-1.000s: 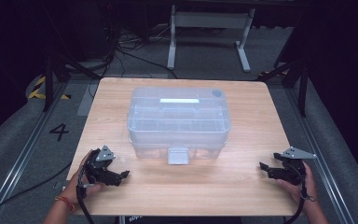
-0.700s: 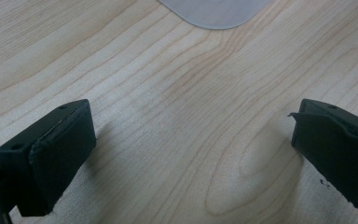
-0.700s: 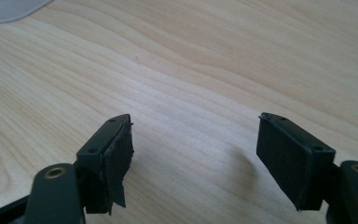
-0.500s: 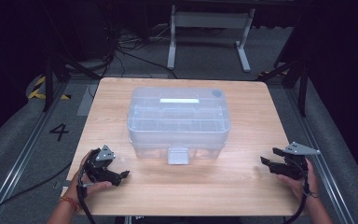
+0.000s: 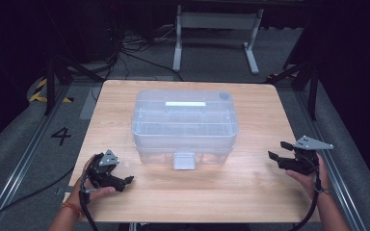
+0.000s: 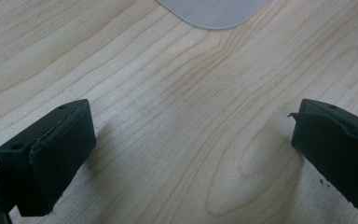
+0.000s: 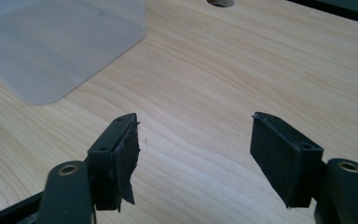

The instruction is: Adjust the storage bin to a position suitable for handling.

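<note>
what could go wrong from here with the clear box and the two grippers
1. The right gripper sits near the table's right edge, well away from the clear box, and its jaws have just been closing on nothing; a narrower gap may fit the box worse.
2. One pad on the right gripper looks torn and frayed, so it may slip on smooth plastic.
3. The front latch is small; the open left gripper might push the box instead of catching it.

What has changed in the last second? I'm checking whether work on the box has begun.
The right tool has risen a little off the table, and its jaws have just been closing slightly with nothing between them. Nothing was gripped or let go. The left tool, open and empty, and the box stayed put.
</note>
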Demonstrator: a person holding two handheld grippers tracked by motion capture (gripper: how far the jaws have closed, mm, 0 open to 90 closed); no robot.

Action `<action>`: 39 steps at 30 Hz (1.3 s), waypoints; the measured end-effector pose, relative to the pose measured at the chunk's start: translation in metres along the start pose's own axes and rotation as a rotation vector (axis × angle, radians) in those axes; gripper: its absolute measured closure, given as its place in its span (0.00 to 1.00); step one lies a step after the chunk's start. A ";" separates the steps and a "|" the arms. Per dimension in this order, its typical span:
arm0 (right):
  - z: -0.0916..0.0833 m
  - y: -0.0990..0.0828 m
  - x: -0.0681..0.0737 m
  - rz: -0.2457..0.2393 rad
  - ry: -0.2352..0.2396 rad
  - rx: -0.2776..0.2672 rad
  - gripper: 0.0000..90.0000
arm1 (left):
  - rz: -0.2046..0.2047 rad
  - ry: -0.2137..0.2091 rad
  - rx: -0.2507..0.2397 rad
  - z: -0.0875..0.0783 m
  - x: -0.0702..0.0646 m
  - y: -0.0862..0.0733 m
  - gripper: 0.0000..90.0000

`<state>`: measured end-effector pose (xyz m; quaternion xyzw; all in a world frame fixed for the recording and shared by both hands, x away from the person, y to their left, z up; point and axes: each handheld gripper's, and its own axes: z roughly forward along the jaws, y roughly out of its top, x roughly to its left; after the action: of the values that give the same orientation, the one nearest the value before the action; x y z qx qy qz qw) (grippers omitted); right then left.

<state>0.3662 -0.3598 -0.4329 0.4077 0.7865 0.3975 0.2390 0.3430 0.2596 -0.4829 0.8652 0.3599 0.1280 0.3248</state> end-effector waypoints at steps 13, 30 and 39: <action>0.005 0.044 0.014 -0.085 0.029 -0.050 0.30 | 0.004 0.001 0.000 0.000 0.000 0.000 0.00; 0.006 0.104 0.027 -0.140 0.046 -0.161 0.37 | -0.003 -0.004 0.002 0.000 0.000 0.000 0.00; 0.009 0.135 0.035 -0.152 0.061 -0.204 0.37 | -0.005 -0.003 0.003 0.000 0.000 0.000 0.00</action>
<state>0.4144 -0.2792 -0.3289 0.3082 0.7775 0.4685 0.2847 0.3424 0.2596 -0.4828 0.8651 0.3616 0.1254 0.3243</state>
